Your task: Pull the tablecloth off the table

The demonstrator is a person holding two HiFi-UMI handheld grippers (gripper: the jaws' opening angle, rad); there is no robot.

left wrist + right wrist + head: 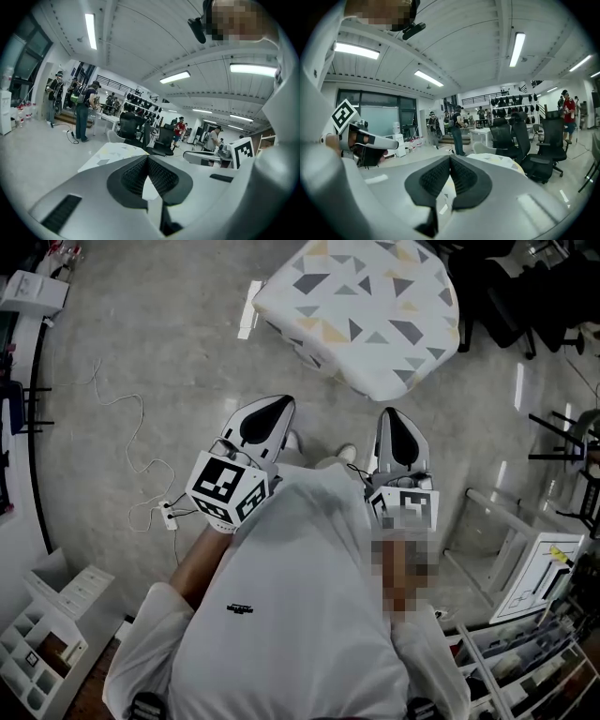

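Observation:
A table under a white tablecloth (361,310) printed with grey and yellow triangles stands ahead of me on the floor, at the top of the head view. My left gripper (265,409) and right gripper (394,418) are held close to my chest, well short of the table, both shut with nothing between the pads. In the left gripper view the tablecloth (110,153) shows past the shut left gripper (147,160). The right gripper view has the cloth (497,161) just beyond the shut right gripper (450,159).
A white cable with a power strip (167,515) lies on the floor at my left. White shelving (47,634) stands at lower left, a white rack (525,568) at right. Black office chairs (534,140) stand beyond the table, and people (83,110) stand further back in the room.

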